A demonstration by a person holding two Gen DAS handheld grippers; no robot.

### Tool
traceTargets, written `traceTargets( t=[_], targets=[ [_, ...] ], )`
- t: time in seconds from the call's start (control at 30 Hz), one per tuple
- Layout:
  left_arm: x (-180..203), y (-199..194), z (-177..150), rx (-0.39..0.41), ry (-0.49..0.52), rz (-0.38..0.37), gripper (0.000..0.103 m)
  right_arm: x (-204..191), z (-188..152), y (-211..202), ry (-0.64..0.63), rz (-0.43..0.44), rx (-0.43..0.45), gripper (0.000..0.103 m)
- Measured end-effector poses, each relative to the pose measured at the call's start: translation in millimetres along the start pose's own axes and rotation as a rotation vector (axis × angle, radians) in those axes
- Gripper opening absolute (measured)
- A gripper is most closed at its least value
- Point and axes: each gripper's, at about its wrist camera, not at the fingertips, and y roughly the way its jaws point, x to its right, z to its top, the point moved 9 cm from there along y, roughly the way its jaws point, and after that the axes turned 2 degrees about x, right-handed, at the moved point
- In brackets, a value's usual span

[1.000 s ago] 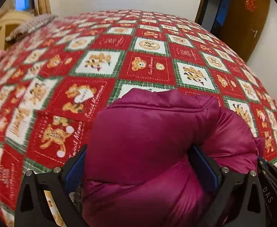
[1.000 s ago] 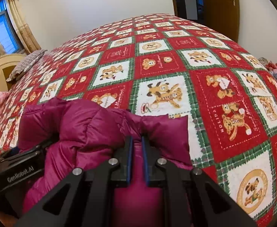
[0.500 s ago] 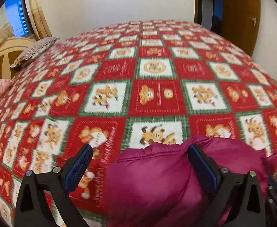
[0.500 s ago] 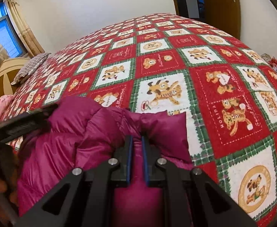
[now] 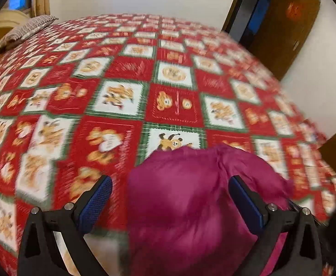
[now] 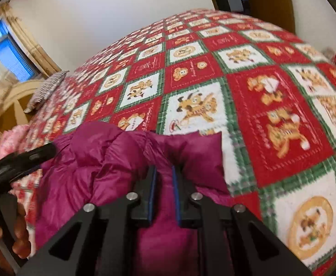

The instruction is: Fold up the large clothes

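Bedroom scene: red-green teddy-bear quilt (image 6: 271, 105) covers the whole bed. Magenta puffer jacket (image 6: 112, 161) lies bunched at the near edge of the quilt, also visible from the left wrist (image 5: 186, 195). Right gripper (image 6: 164, 172) has a jacket fold between its pads; jaws have just been opening, gap is narrow, fabric fills it, so the grip looks loosened but not clear of the cloth. Left gripper (image 5: 170, 197) is spread wide above the jacket's bulge, pads apart from the fabric, holding nothing; its view is motion-blurred. Striped pillow (image 6: 46, 89) sits at the far-left headboard, brown door (image 5: 287, 27) at the back right.
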Motion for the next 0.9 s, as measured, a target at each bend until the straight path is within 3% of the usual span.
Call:
traceTargets(
  t=[0.03,0.07,0.1,0.13,0.23,0.33,0.4,0.53,0.67,0.77,0.9],
  targets=[
    [-8.7,-19.4,-2.9,0.026,0.012,-0.014,0.102,2.3,0.7,-9.3,0.027,0.016,0.008,0.050],
    [-17.0,-33.8,-6.5,0.044,0.022,-0.022,0.102,7.8,2.7,-32.1,0.076,0.063,0.054,0.062],
    [-26.9,-48.4,-11.4,0.060,0.028,-0.030,0.102,12.5,3.9,-51.4,0.105,0.092,0.104,0.082],
    [-37.7,-61.1,-18.0,0.070,0.025,-0.039,0.102,18.9,3.7,-72.2,0.123,0.107,0.155,0.092],
    [-62.1,-79.5,-37.7,0.066,-0.059,-0.121,0.102,34.7,-5.6,-108.0,0.157,0.122,0.205,0.095],
    [-70.4,-72.8,-50.5,0.052,-0.270,-0.295,0.102,39.2,-24.2,-116.2,0.186,0.167,0.164,0.095],
    [-65.5,-59.6,-58.7,0.019,-0.325,-0.315,0.102,31.9,-35.0,-110.7,0.178,0.197,0.132,0.095],
    [-23.6,-36.3,-75.4,-0.048,-0.306,-0.387,0.102,3.1,-46.6,-87.4,0.108,0.252,0.073,0.100],
    [3.5,-18.3,-84.4,-0.086,-0.246,-0.378,0.102,-10.7,-54.3,-51.0,0.040,0.226,-0.002,0.101],
    [9.7,-12.3,-85.6,-0.082,-0.245,-0.399,0.102,-21.2,-55.0,-42.6,-0.017,0.217,0.014,0.102],
    [17.3,-6.9,-84.0,-0.075,-0.174,-0.393,0.102,-38.8,-60.5,-35.7,-0.066,0.228,-0.007,0.093]
  ],
)
